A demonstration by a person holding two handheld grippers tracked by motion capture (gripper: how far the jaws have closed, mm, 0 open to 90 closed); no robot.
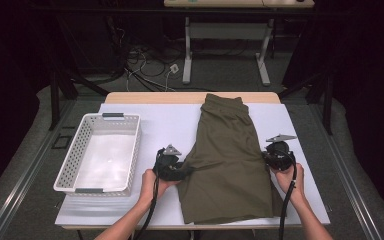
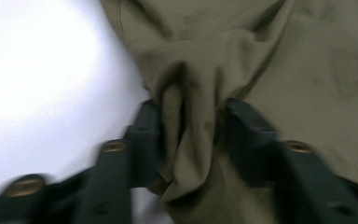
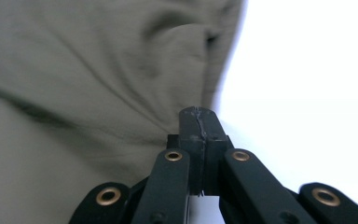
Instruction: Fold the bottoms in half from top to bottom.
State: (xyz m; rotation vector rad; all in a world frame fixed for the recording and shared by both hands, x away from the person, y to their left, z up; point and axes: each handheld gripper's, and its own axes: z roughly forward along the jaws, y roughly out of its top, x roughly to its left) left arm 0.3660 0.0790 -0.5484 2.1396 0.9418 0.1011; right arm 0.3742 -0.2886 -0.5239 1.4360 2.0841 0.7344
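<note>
One white basket point(image 1: 100, 152) left of shorts point(image 1: 227, 160)

So the right gripper point(image 3: 199, 122) comes up from the bottom middle, black, with brass rivets along its arms; the jaws are pressed flat together, just a thin seam between the two pads, nothing visibly sticking out the tip; they sit right at the edge of the olive cloth point(image 3: 84, 88), touching it or just beside it, can't tell if any fabric's pinched in there; the cloth takes up the left side, creased, with a small fold bulging near the top; the white table point(image 3: 307, 79) takes the right side, bright and bare.
</note>
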